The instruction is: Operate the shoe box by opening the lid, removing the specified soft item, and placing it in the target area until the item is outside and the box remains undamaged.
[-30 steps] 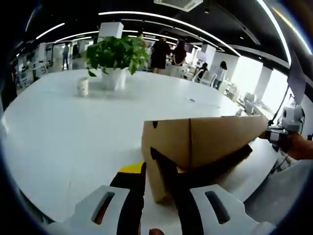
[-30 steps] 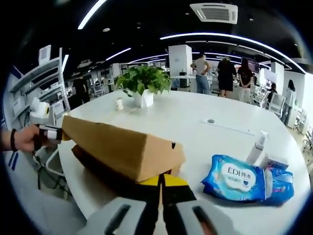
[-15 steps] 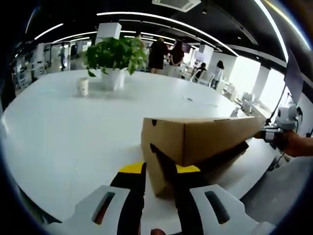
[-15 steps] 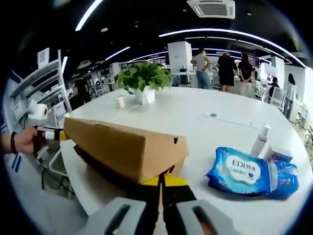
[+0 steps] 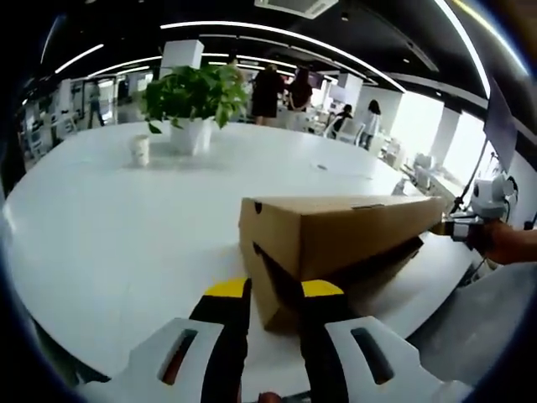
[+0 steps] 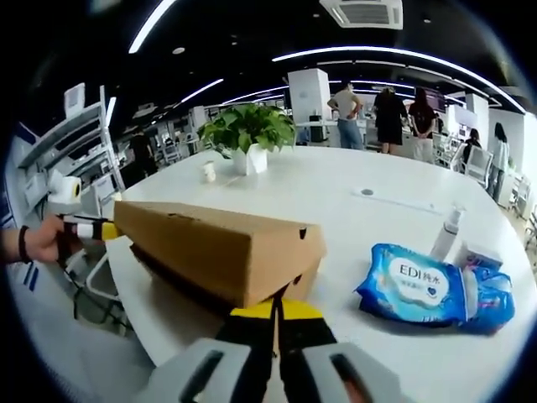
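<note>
The brown cardboard shoe box (image 5: 336, 231) lies near the white table's edge, its lid tilted up over a dark gap. Its contents are hidden. My left gripper (image 5: 275, 290) has its yellow-tipped jaws a little apart, with the near end of the lid between them. In the right gripper view the box (image 6: 210, 248) runs off to the left, and the left gripper (image 6: 96, 228) meets its far end. My right gripper (image 6: 275, 309) is pressed shut at the lid's lower rim. It also shows as the right gripper (image 5: 453, 225), held by a hand at the lid's other end.
A blue pack of wet wipes (image 6: 419, 290) lies right of the box, with a small bottle (image 6: 445, 239) behind it. A potted plant (image 5: 189, 96) and a cup (image 5: 140, 149) stand far back on the table (image 5: 109, 227). People stand beyond.
More of the lid's top face shows now, and the gap under it looks slimmer. Both grippers keep their place at the box's ends.
</note>
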The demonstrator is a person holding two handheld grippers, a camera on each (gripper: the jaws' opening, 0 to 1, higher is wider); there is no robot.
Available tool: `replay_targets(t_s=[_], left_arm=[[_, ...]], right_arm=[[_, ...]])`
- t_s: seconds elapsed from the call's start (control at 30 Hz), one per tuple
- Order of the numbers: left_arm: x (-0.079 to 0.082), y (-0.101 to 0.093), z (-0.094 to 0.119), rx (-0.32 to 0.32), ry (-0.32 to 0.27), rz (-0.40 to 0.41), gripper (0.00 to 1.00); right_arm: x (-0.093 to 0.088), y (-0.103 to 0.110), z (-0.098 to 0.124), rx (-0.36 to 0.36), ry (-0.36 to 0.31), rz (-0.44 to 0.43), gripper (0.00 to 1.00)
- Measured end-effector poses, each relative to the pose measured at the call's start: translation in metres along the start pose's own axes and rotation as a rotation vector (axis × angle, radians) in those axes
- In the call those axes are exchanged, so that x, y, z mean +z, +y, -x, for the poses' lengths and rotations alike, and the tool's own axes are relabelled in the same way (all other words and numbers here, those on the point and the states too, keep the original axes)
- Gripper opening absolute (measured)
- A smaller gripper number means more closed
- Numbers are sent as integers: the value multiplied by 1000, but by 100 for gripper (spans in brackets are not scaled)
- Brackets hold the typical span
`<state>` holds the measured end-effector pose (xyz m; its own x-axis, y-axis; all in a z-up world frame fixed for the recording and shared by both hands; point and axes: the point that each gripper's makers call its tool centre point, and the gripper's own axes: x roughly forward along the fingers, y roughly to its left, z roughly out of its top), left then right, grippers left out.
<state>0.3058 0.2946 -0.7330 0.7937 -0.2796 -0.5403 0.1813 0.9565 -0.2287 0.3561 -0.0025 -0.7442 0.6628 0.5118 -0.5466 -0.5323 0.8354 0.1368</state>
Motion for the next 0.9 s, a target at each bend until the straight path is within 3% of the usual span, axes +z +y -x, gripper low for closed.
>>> replay_targets(t_s=[0.9], left_arm=[[-14,-5,7,-4,12,16,20]], right_arm=[[-20,0,1,17,28,-11,0]])
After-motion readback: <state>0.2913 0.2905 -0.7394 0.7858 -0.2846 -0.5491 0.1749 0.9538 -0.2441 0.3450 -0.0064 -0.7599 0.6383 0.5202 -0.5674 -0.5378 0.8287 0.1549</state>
